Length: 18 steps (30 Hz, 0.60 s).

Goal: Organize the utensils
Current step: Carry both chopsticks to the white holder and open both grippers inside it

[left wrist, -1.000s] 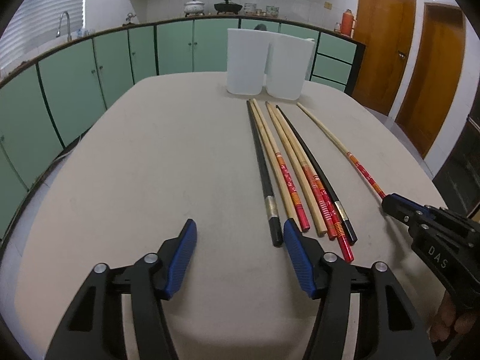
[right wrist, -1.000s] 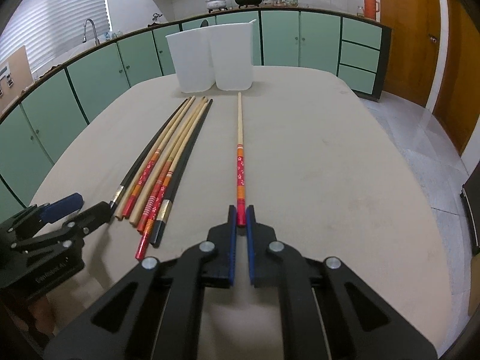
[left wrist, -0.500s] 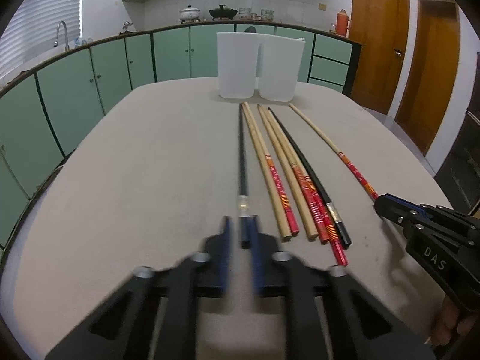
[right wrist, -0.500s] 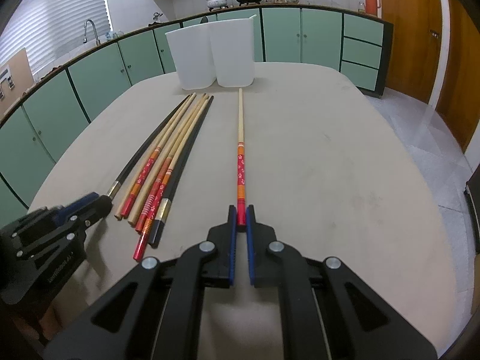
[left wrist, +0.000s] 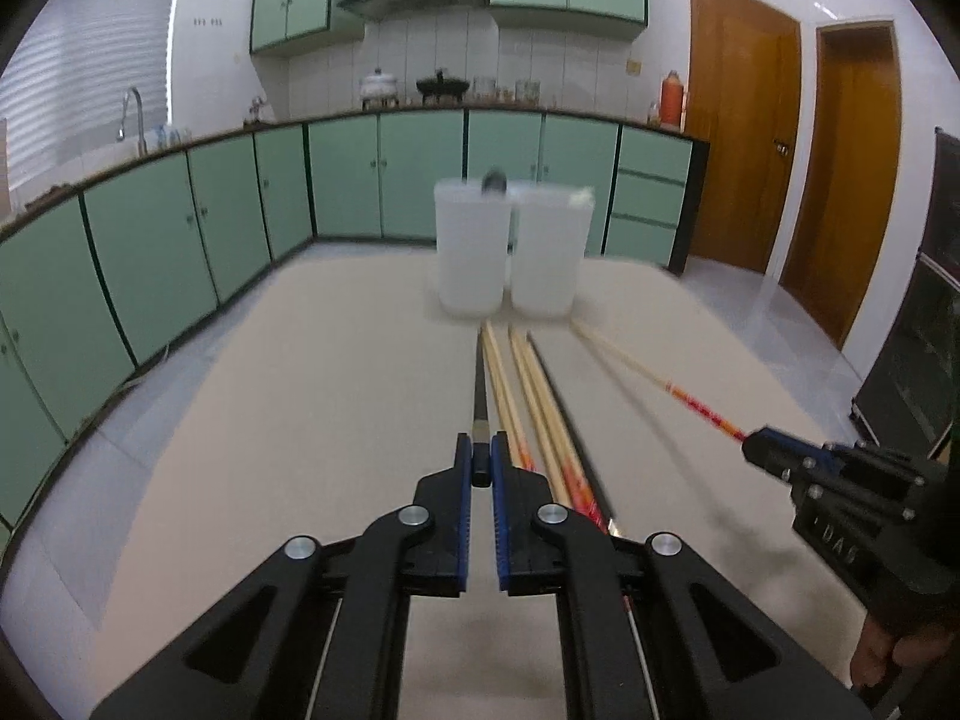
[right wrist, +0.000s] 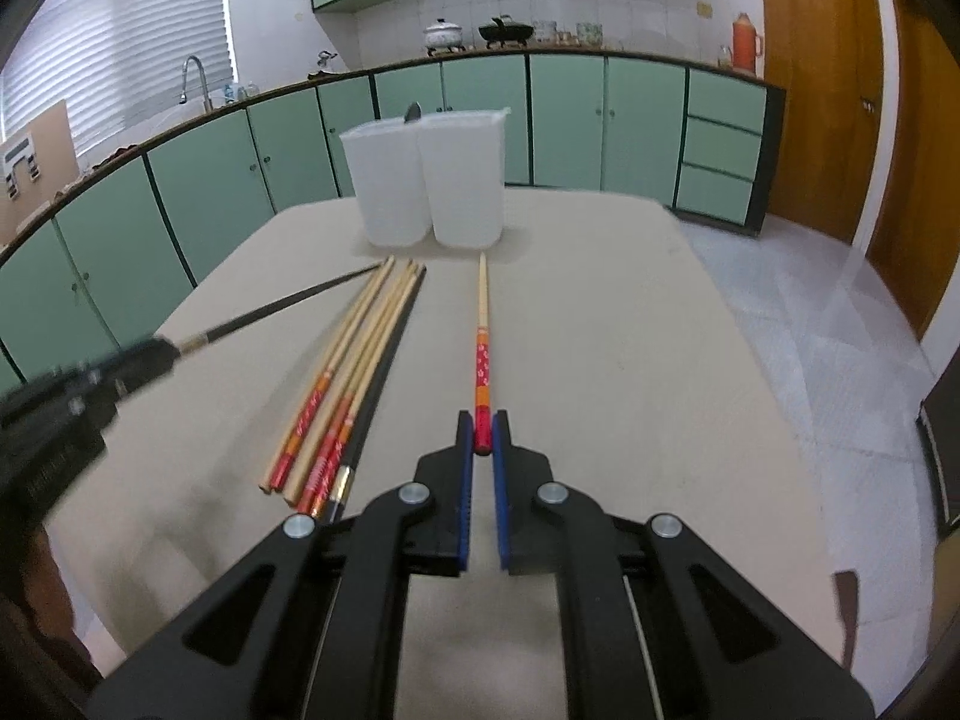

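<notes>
My left gripper (left wrist: pixel 481 456) is shut on the near end of a black chopstick (left wrist: pixel 479 384) and holds it lifted, pointing at two white tubs (left wrist: pixel 473 252). My right gripper (right wrist: pixel 482 435) is shut on the red end of a wooden chopstick (right wrist: pixel 482 324), also raised off the table. In the right wrist view the left gripper (right wrist: pixel 144 360) shows at the left with the black chopstick (right wrist: pixel 282 306). Several more chopsticks (right wrist: pixel 354 372) lie side by side on the beige table (right wrist: pixel 600 360). The right gripper (left wrist: pixel 762 450) shows in the left wrist view.
The two white tubs (right wrist: pixel 462 180) stand side by side at the table's far edge. Green cabinets (right wrist: pixel 240 180) ring the room behind. Wooden doors (left wrist: pixel 738 138) are at the right. The table's right edge (right wrist: pixel 780 396) drops to a tiled floor.
My left gripper moved onto the black chopstick, shut on it and lifted it. My right gripper, shut on the red-ended chopstick throughout, has raised it too.
</notes>
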Motion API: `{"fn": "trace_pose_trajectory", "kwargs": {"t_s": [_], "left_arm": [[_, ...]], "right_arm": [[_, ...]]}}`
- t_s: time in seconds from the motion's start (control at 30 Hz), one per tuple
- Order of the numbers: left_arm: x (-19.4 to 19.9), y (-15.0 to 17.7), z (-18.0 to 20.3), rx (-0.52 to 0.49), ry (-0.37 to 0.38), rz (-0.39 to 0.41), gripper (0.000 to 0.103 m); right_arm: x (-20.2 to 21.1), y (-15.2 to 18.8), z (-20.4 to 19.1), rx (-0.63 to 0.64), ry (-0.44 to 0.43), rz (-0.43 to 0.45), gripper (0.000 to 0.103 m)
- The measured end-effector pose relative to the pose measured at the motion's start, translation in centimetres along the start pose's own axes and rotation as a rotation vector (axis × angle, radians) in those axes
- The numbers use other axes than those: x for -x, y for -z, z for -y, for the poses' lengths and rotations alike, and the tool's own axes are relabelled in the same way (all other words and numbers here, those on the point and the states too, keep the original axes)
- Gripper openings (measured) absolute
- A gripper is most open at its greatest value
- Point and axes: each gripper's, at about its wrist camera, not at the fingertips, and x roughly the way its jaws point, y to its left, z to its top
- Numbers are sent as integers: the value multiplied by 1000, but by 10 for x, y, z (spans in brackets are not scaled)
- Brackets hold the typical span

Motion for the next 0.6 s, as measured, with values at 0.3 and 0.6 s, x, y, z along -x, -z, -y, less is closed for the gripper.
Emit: {"fn": "trace_pose_trajectory", "kwargs": {"t_s": [0.3,0.6], "left_arm": [[21,-58,-7,26,16,118,6],[14,-106,-18,40,39,151,6]], "right_arm": [[26,-49,6,-4,-27,41,5],[42,-112,17,-12,-65,73,5]]}}
